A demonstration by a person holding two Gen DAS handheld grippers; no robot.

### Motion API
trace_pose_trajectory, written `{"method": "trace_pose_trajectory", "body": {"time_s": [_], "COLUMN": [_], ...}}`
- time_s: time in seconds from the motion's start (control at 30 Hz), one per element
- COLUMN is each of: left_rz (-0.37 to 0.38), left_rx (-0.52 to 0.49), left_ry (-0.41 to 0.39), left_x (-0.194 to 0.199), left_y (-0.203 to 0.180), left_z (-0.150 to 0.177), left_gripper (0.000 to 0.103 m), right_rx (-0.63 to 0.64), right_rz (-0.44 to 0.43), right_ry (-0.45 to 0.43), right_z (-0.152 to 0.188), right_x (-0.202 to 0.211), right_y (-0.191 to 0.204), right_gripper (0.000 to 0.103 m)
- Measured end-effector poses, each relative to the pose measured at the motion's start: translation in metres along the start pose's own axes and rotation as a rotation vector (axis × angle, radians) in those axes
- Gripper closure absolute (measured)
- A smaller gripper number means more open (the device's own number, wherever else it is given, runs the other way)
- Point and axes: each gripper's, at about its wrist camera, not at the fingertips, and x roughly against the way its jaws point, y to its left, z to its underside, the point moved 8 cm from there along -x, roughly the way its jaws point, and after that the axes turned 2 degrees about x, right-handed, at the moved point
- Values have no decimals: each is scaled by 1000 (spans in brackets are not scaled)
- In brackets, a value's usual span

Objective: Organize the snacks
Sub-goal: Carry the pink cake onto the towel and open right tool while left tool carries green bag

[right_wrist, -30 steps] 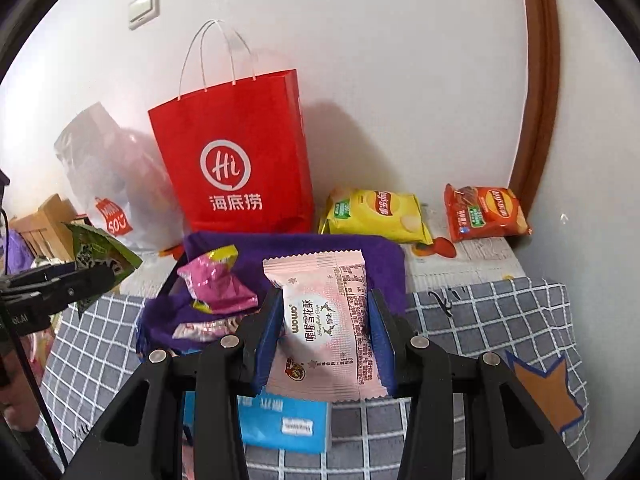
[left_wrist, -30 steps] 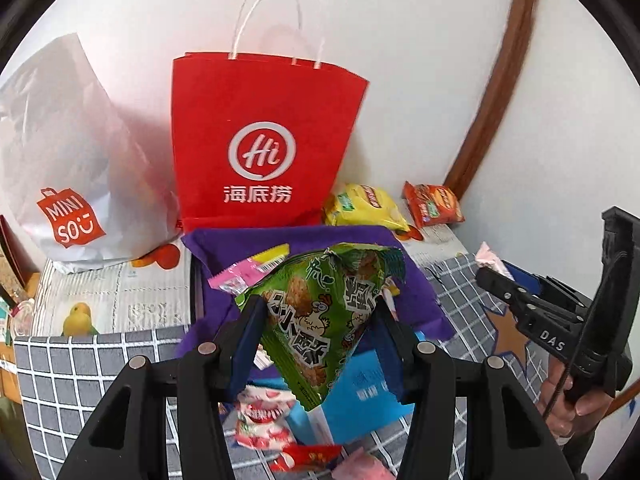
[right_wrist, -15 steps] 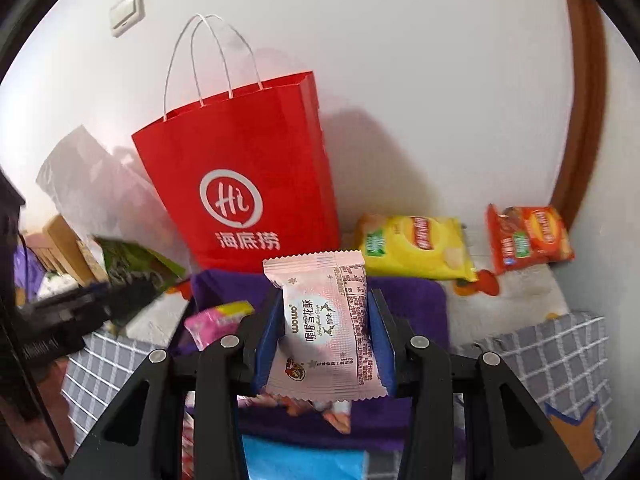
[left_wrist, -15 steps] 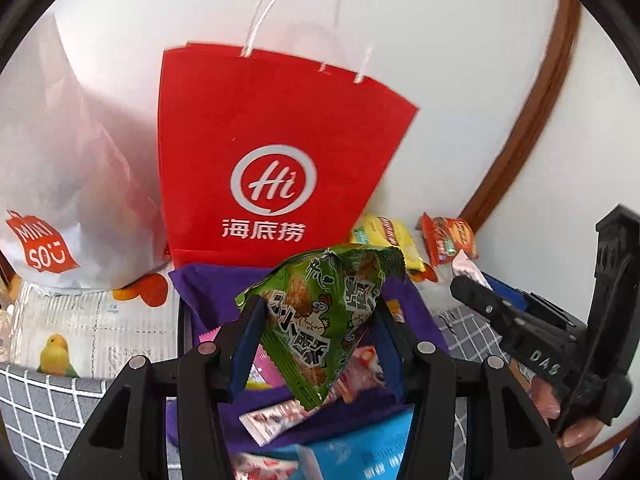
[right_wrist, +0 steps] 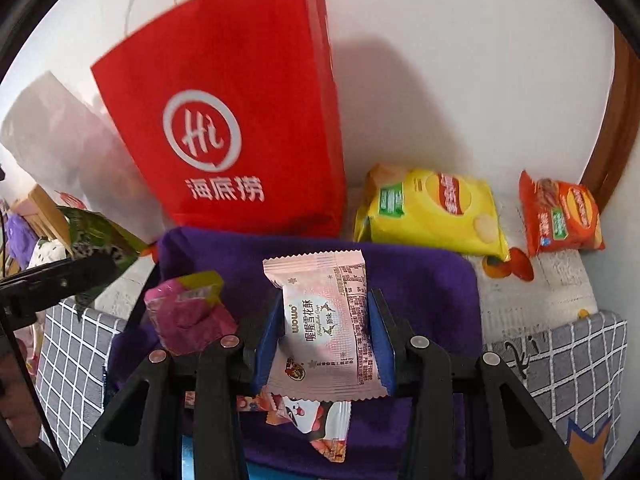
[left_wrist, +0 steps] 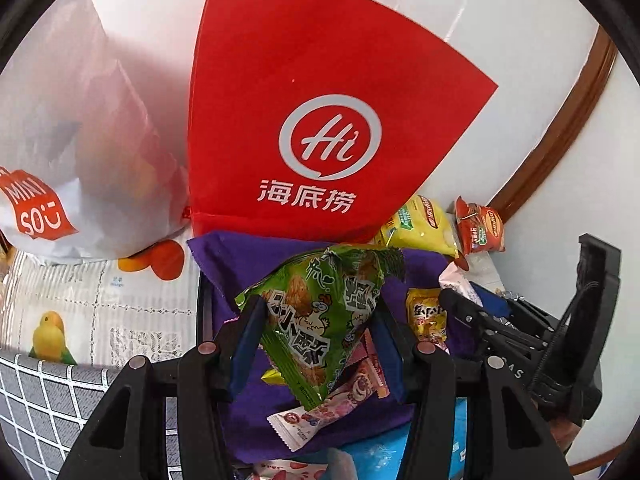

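My left gripper (left_wrist: 316,332) is shut on a green snack packet (left_wrist: 320,312), held above a purple fabric basket (left_wrist: 236,264) with several small packets inside. In the right wrist view my right gripper (right_wrist: 324,332) is shut on a pink snack packet (right_wrist: 328,320), over the same purple basket (right_wrist: 424,276). A magenta packet (right_wrist: 184,312) lies at the basket's left side. The right gripper's black body (left_wrist: 532,340) shows at the right of the left wrist view, and the left gripper with its green packet (right_wrist: 96,236) shows at the left edge of the right wrist view.
A red paper bag (left_wrist: 320,132) stands against the wall right behind the basket, with a white plastic bag (left_wrist: 72,152) to its left. A yellow chip bag (right_wrist: 432,208) and an orange chip bag (right_wrist: 560,212) lie at the back right. A grey checked cloth (right_wrist: 576,356) covers the near table.
Both grippers have moved forward and down toward the purple basket and the red bag, which now look larger. Each still holds its packet.
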Motion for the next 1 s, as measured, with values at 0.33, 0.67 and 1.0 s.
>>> {"method": "trace_pose_trajectory", "body": {"time_s": [0.33,0.67,1.0], "left_rz": [0,-2,-2], "left_rx": [0,-22,-18], "left_ry": [15,29,28], "left_x": [-4,-6,-5], "left_y": [-1,-9,-8], "left_z": [1,3,4], "left_gripper": [53,53,53], "right_rx": [20,38,46], "right_rz": [35,65,83], "right_ry": [83,102,124], "right_z": [13,17,19], "right_x": [-23,-25,-27], "right_y": [-2,-3,-7], "right_gripper": [61,60,60]}}
